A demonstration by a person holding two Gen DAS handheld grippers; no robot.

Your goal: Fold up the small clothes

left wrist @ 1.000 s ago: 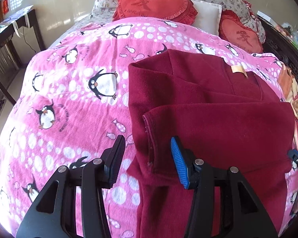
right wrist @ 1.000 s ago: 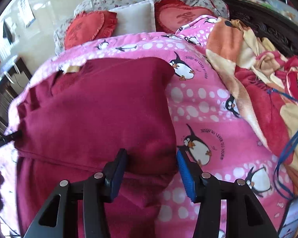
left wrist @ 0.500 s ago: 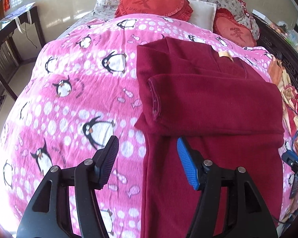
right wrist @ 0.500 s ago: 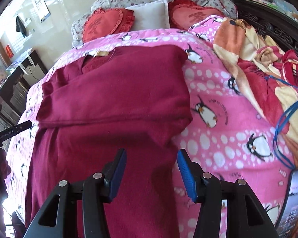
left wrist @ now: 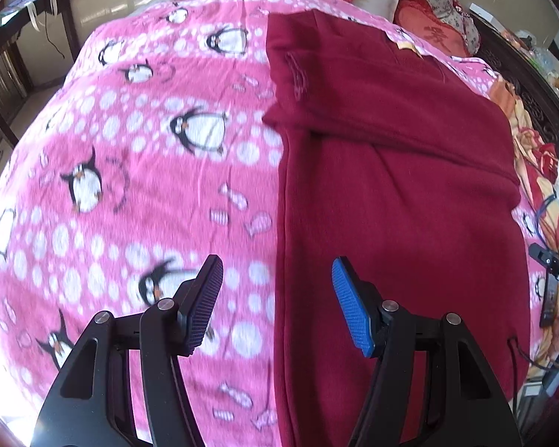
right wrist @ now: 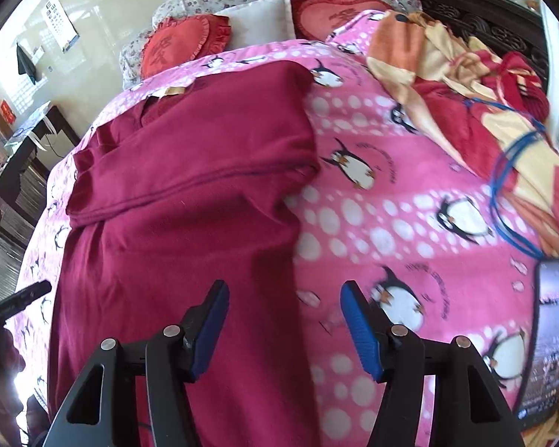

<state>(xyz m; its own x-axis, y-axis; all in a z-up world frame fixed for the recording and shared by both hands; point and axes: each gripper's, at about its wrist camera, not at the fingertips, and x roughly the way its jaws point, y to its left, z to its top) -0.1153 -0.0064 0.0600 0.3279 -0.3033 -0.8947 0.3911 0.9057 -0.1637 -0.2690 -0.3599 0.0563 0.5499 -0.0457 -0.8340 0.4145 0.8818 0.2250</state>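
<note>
**A:** What does your left wrist camera show?

**B:** Your left gripper [left wrist: 277,305] hangs above the bed with its jaws spread wide and nothing between them. Under it lies the dark red fleece garment [left wrist: 391,193], spread flat on the pink fleece blanket printed with penguins and white dots [left wrist: 130,156]. The garment's long left edge runs straight between your two fingers. Its upper part is folded: a sleeve lies across the chest, the cuff pointing left. A small tan label [left wrist: 406,45] shows at the neckline. Red heart-shaped cushions [left wrist: 436,33] sit at the head of the bed.

**A:** And the right wrist camera?

**B:** Your right gripper [right wrist: 285,324] is also wide open and empty, above the garment's right edge [right wrist: 167,223]. The black finger is over red cloth, the blue-padded finger [right wrist: 359,331] over the blanket [right wrist: 391,193]. A crumpled orange and red floral quilt [right wrist: 466,85] lies to the right, with a blue cord [right wrist: 510,186] looped on it. A phone with a lit screen [right wrist: 551,335] rests at the right edge.
</note>
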